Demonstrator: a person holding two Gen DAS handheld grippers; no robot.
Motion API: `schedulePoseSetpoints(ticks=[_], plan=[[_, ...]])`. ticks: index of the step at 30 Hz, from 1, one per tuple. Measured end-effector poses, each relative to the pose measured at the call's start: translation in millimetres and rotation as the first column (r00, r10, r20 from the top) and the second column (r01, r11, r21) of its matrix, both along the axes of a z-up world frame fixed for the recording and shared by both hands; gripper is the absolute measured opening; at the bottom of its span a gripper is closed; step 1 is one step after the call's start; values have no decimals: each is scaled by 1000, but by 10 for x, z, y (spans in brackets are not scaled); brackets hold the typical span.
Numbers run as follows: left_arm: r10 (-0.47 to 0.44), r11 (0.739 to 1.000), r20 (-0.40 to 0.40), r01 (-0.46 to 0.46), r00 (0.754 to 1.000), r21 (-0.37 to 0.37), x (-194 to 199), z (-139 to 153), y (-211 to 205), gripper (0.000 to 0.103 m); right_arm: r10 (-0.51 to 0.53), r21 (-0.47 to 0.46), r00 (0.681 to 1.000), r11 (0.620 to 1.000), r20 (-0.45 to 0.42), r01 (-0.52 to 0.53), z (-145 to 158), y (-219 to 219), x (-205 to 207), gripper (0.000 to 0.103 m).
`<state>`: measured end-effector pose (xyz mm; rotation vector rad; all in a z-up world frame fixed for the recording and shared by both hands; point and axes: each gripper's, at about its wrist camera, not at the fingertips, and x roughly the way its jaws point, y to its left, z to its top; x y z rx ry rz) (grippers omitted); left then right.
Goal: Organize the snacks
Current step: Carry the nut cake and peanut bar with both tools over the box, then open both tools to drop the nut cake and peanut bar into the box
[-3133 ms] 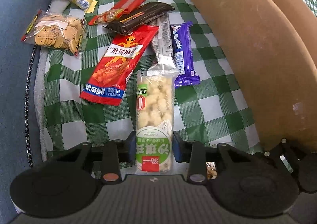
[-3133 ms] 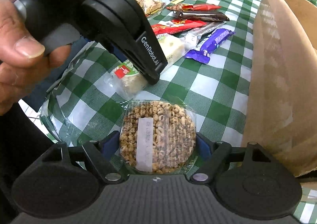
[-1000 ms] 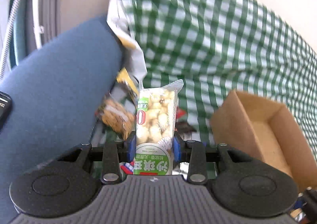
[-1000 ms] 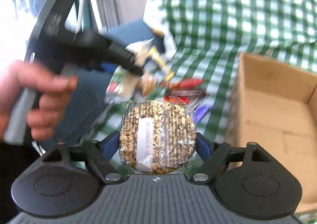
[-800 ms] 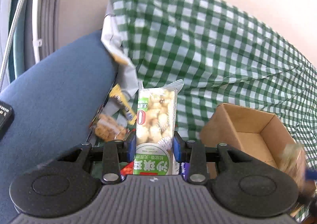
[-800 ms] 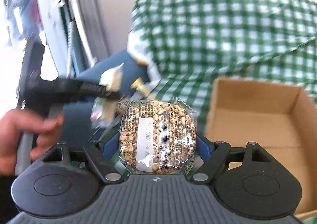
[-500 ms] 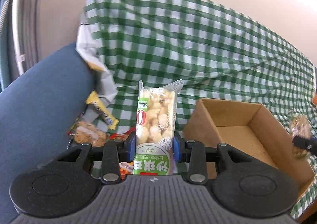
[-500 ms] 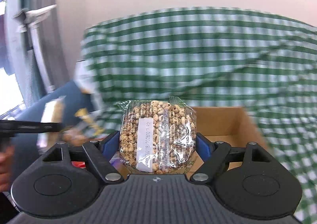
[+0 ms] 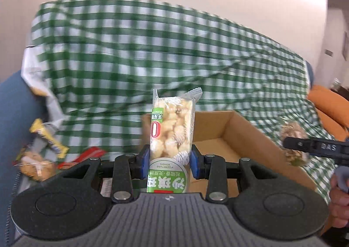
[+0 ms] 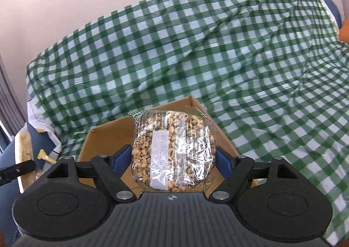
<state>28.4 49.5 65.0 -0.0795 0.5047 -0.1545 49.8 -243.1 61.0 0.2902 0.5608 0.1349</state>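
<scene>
Since the earlier frames both packets had been lifted off the green checked cloth (image 9: 135, 55) and carried over toward the cardboard box (image 9: 246, 138), which had come to sit almost dead ahead of both cameras.

At the far left of the left wrist view, several snacks lay where the cloth meets a blue cushion (image 9: 11, 116): a yellow wrapper (image 9: 49, 139), a clear bag of biscuits (image 9: 36, 165) and a red wrapper (image 9: 87, 155). These were not yet put away.

In the middle, the left gripper (image 9: 168, 165) was closed narrowly on the green-labelled puffed snack bar (image 9: 172, 131), its blue pads pressing the packet's lower sides so that it stood upright in front of the box's near-left wall. The box interior that showed looked bare, so nothing appeared to have been placed yet.

To the right, the right gripper (image 10: 173, 160) held the round packet of puffed grain (image 10: 174, 151) at a wide spread, pads against both sides, with the box's open top just behind and below it. In the left wrist view that same packet appeared blurred at the right edge, beyond the box's right wall.

By my reading the task was early: two snacks in transit, none boxed, and the remainder waiting on the cloth at the left.
</scene>
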Motion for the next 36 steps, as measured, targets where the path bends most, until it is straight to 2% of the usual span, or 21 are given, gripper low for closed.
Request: schedulePoseSetpoints(ticks=[5,11,22,26,27,29,30,31,33,36], plan=[[-58,998,4,58,998,8,32,-50,-268,41,-1,-35,1000,999,5,1,8,-22,-45,81],[-120,992,-27,121,992,45,96,-144,-497,41,11,-91,1000,996,11,-10,18,17,-76,81],[-148,988,-26,149,989,44,37,-179,-498,41,8,-102,1000,995,0,-8,10,30,-61,81],[-184,982,-44,186,982,26,41,-195,-517,41,22,-117,1000,993,-7,-23,13,64,-40,82],[-198,980,-52,199,979,17,39,-196,-516,44,29,-118,999,993,-13,-31,5,72,-31,82],[-189,982,-60,190,980,13,51,-197,-502,72,43,-117,998,992,-38,-48,-16,85,0,88],[-168,986,-62,169,984,2,67,-193,-462,76,44,-121,998,991,-43,-49,-21,89,8,90],[-151,988,-67,150,986,-21,91,-190,-405,77,38,-130,998,991,-42,-43,-21,92,8,94],[-101,993,-94,95,990,-67,165,-195,-267,77,20,-129,999,991,-43,-26,-18,67,14,94],[-19,999,-161,14,987,-35,256,-268,-137,76,-44,-139,997,990,-67,34,-43,-2,49,94]])
